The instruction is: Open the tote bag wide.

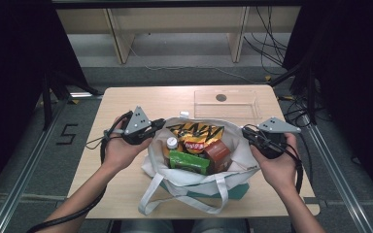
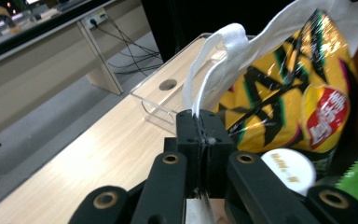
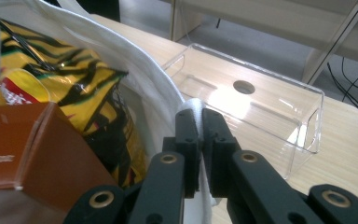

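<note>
A white canvas tote bag [image 1: 194,177] stands open near the front of the pale wooden counter [image 1: 126,104], between the two hands. The left hand-held gripper [image 1: 159,124] is clenched on the bag's rim at its left side; the left gripper view shows the white fabric [image 2: 216,51] pinched between the closed black jaws. The right hand-held gripper [image 1: 246,132] is clenched on the rim at the opposite side, with a fold of the white cloth [image 3: 198,106] caught between its jaws. Inside the bag lie a yellow and black crisp packet [image 1: 196,133], a bottle with a white cap [image 1: 172,142], a green packet [image 1: 189,161] and a brown carton [image 1: 218,154]. A clear plastic tray [image 1: 226,103] sits on the counter just behind the bag. One white strap [image 1: 175,199] hangs over the counter's front edge.
</note>
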A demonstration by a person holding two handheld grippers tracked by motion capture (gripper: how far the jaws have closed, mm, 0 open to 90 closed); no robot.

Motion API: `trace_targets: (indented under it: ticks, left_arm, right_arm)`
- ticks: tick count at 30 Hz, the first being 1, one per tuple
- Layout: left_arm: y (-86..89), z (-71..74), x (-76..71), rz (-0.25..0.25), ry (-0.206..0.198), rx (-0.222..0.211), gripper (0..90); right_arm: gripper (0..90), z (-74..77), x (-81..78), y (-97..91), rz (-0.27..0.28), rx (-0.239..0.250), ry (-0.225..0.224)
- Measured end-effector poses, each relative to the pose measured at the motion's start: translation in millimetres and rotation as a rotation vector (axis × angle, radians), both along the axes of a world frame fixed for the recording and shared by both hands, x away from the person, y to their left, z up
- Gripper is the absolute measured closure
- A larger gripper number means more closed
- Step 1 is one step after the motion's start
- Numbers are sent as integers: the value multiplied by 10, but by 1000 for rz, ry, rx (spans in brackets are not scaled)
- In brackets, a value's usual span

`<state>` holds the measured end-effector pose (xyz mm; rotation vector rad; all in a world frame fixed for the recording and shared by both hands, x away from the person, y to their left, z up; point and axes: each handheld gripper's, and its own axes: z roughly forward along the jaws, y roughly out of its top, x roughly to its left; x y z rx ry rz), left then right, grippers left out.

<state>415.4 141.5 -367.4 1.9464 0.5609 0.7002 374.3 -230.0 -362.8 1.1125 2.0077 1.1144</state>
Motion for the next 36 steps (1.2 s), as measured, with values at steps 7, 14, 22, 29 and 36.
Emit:
trace_targets:
  ticks: [7,14,22,29,36]
  left_arm:
    - [27,-195,181,51,43,-12,872]
    - [18,-424,246,67,73,34,872]
    - [-7,-783,314,70,144,100,869]
    - [-5,-917,333,63,172,144,860]
    - [159,-700,221,104,125,47,600]
  right_arm:
    - [860,-205,201,52,5,-14,32]
    - [859,-452,302,101,9,-7,113]
    - [860,-618,345,88,18,-6,133]
    - [859,-731,388,102,21,-13,193]
    - [786,-605,298,17,-14,37,159]
